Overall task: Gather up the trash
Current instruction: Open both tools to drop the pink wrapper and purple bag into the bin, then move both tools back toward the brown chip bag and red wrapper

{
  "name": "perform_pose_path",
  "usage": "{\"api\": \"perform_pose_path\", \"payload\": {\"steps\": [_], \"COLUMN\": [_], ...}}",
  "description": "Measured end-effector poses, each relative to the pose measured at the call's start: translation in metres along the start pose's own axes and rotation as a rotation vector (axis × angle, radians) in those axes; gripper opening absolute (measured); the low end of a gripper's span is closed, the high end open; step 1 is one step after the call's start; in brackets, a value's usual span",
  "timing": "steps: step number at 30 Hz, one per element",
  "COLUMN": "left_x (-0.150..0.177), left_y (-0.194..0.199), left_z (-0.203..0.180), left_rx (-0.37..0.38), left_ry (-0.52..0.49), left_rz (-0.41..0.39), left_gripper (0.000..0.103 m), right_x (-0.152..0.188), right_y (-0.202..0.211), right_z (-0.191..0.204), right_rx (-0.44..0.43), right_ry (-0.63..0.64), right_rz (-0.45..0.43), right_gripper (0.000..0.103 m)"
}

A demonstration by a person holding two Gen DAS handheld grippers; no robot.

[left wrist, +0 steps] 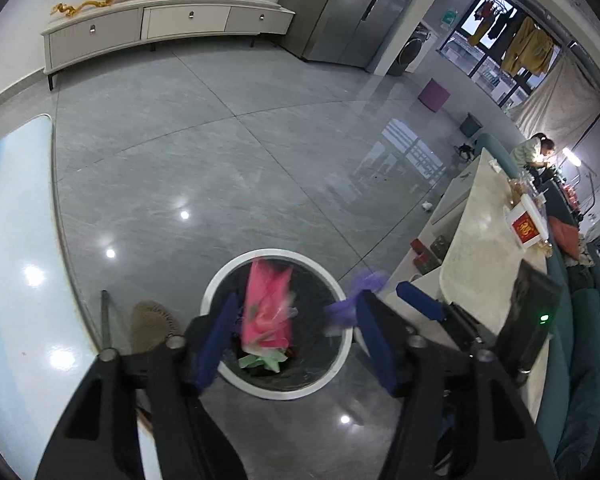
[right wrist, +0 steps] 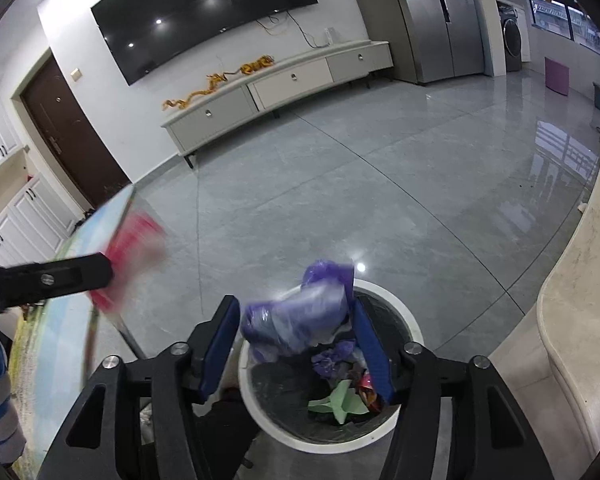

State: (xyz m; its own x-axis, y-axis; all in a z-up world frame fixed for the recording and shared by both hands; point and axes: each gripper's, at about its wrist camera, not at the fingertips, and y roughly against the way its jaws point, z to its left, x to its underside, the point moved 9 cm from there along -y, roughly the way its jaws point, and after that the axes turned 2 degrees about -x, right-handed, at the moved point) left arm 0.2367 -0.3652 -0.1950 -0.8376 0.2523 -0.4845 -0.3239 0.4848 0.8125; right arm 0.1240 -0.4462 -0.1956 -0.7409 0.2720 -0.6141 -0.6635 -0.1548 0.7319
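Note:
A round trash bin [left wrist: 220,280] with a white rim and black liner stands on the floor below both grippers. My left gripper [left wrist: 296,332] is open above it. A blurred pink wrapper [left wrist: 266,308] hangs loose between its blue pads, touching neither. My right gripper [right wrist: 298,344] is open over the same bin [right wrist: 404,320], and a blurred purple plastic bag [right wrist: 300,316] fills the gap between its pads. Green paper [right wrist: 340,402] and purple scraps [right wrist: 332,360] lie inside the bin. In the right wrist view one left finger [right wrist: 60,276] shows beside the pink wrapper [right wrist: 132,256].
A pale blue tabletop [left wrist: 16,240] is close on the left, with a slipper [left wrist: 152,326] at its foot. A cream marble table [left wrist: 480,240] and a teal sofa [left wrist: 588,340] line the right. A TV cabinet [left wrist: 160,24] stands by the far wall. A person [left wrist: 536,148] sits far right.

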Motion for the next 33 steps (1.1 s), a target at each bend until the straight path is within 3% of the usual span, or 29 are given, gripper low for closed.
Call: {"api": "perform_pose_path", "payload": {"steps": [6, 12, 21, 27, 33], "left_x": [0.009, 0.021, 0.039, 0.059, 0.095], "left_y": [0.01, 0.048, 0.145, 0.229, 0.301], "left_z": [0.002, 0.016, 0.051, 0.098, 0.161], "left_rx": [0.001, -0.045, -0.182, -0.319, -0.415], "left_ry": [-0.011, -0.032, -0.08, -0.081, -0.03], "left_rz": [0.006, -0.04, -0.213, -0.388, -0.447], "left_gripper": [0.061, 0.061, 0.061, 0.061, 0.061], "right_x": [0.003, -0.001, -0.021, -0.033, -0.038], "right_y": [0.0, 0.016, 0.06, 0.094, 0.117], "right_z": [-0.009, -0.003, 0.039, 0.08, 0.131], "right_rx": [0.019, 0.01, -0.007, -0.032, -0.063], "right_ry": [-0.028, -0.029, 0.032, 0.102, 0.174], "right_rz": [-0.002, -0.028, -0.11, -0.171, -0.206], "right_gripper": [0.069, 0.069, 0.072, 0.075, 0.076]}}
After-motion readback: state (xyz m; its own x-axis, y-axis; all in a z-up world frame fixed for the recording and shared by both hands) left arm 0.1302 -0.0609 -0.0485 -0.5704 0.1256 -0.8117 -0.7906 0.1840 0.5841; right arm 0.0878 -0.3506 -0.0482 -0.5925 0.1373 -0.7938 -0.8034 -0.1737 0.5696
